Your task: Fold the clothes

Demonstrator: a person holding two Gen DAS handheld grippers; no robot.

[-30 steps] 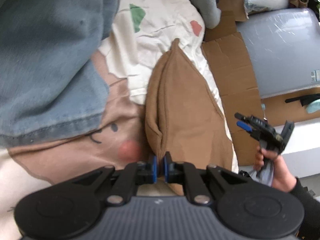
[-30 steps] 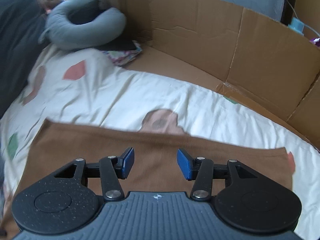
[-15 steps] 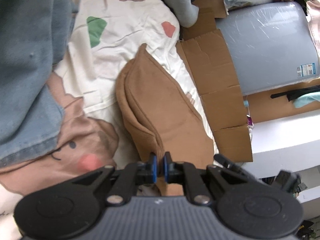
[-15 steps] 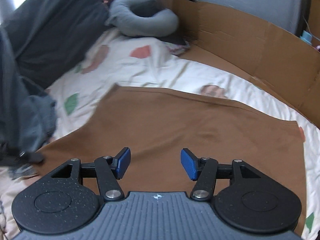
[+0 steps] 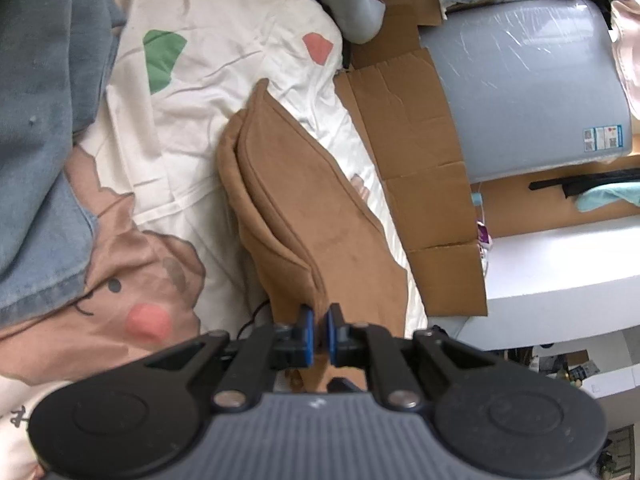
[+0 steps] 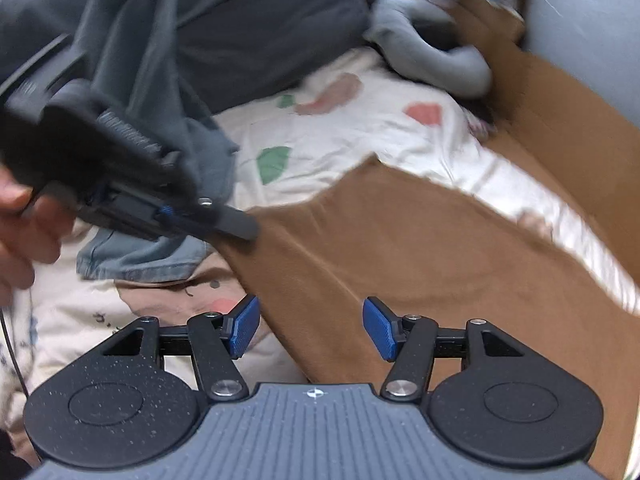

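A brown garment (image 5: 320,208) lies doubled over on the patterned bedsheet (image 5: 224,52), its near edge raised. My left gripper (image 5: 318,334) is shut on that raised edge, with brown cloth pinched between the blue pads. In the right wrist view the same garment (image 6: 420,248) stretches away to the right, and the left gripper (image 6: 244,230) grips its left corner, held by a hand (image 6: 20,220). My right gripper (image 6: 312,330) hovers open above the garment's near left edge, and its blue pads touch nothing.
Blue denim clothing (image 5: 40,140) lies on the bed's left side, with a dark grey garment (image 6: 240,20) behind it. A grey curved pillow (image 5: 352,0) sits at the far end. Flattened cardboard (image 5: 412,140) and a wrapped grey mattress (image 5: 520,80) border the right.
My right gripper has swung left across the brown garment and rolled, its jaws a little wider; the left gripper now shows in its view. The left gripper has risen with the cloth's edge.
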